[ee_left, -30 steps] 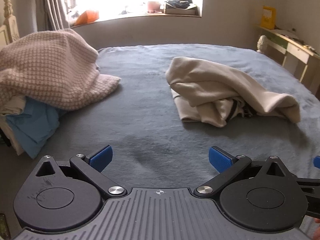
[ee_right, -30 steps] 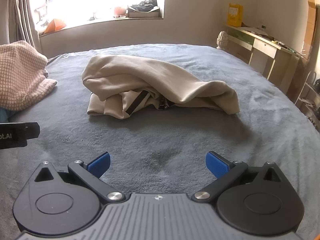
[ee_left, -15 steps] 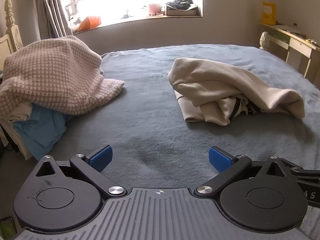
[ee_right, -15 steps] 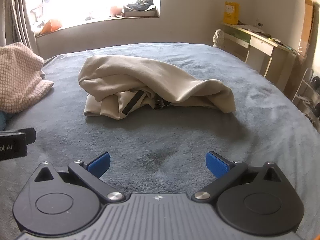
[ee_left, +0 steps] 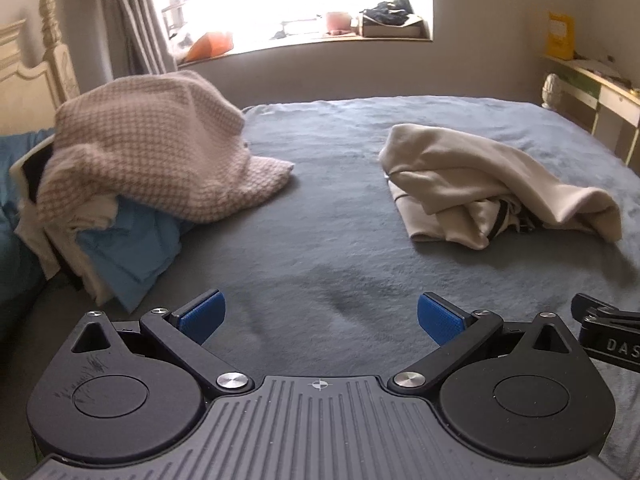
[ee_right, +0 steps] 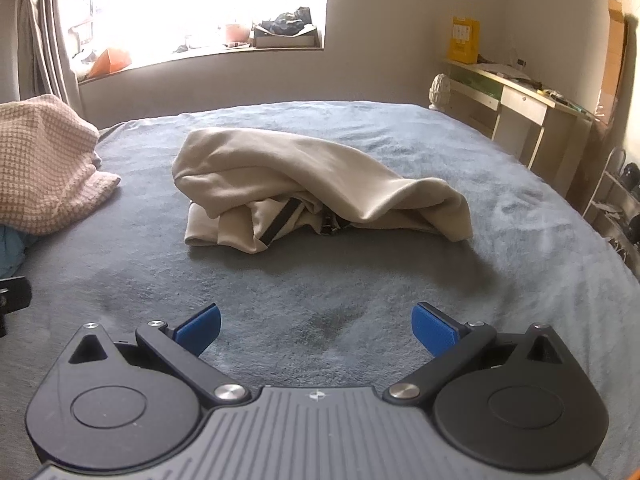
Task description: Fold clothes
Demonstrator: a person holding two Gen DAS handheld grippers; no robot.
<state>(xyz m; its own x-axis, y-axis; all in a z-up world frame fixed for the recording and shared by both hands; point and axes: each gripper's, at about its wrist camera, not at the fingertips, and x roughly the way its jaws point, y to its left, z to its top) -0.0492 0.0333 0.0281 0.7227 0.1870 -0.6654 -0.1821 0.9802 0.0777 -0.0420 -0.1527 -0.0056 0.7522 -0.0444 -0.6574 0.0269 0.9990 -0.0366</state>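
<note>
Right claw spread, beige garment ahead

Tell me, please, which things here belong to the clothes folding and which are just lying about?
For the job:
beige garment, crumpled on the bed
pile of clothes at the left
left tongs and right tongs, both open

Lying about:
desk
yellow box
windowsill clutter

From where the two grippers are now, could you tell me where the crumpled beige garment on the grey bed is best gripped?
Probably the flat hem corner at the near-left of the crumpled beige garment, approached low from the near side. There the cloth lies thin on the grey bed cover, so open fingers could pinch one edge. The humped right end is thick and bunched.
</note>
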